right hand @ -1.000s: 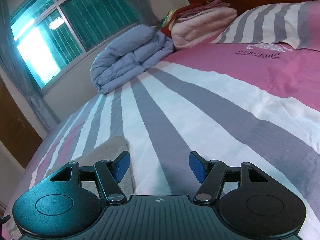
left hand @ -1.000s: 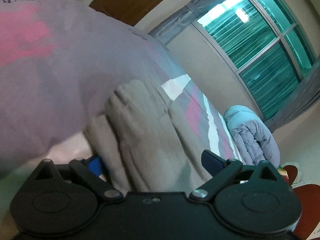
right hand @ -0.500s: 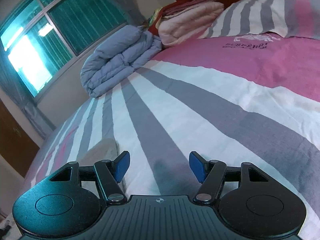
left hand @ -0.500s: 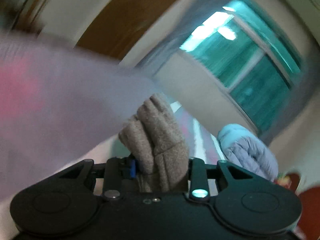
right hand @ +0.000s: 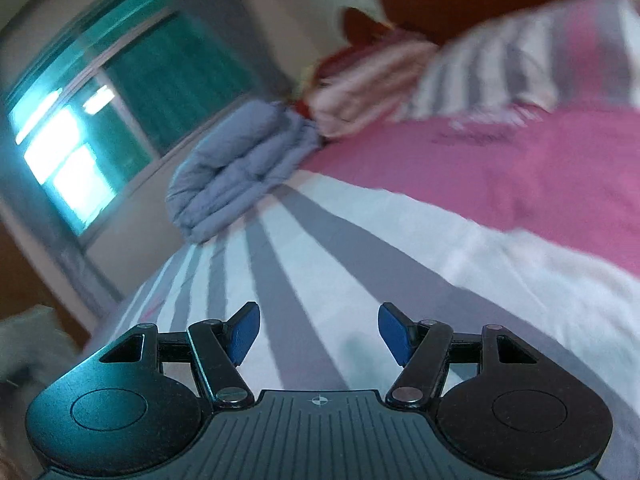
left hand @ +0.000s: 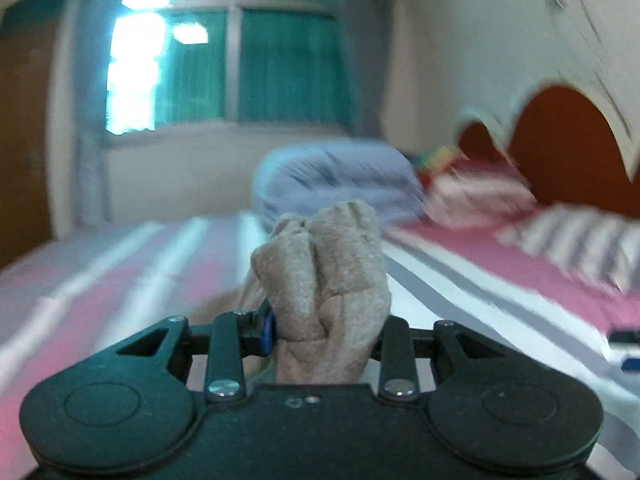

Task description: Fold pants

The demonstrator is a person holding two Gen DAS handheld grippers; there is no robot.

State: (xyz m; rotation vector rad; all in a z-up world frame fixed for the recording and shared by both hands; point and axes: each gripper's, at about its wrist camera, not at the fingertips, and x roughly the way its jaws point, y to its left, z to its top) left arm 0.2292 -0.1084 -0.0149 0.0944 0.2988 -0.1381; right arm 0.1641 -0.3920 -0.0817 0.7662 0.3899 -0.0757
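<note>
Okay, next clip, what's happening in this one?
A person with a handheld gripper in each hand is folding pants on a bed. The left gripper has its jaws shut on a bunched wad of the tan pants, held above the striped bedspread. The right gripper is open and empty over the stripes. A folded blue quilt lies near the window, beside a stack of other bedding. The view is blurred.

Beige fleece pants (left hand: 328, 280), bunched into thick upright folds, pinched in the left gripper (left hand: 324, 332) and raised above the striped bedsheet (left hand: 120, 272). Trailing cloth hanging down behind the clamp; rest hidden, blurred.
</note>
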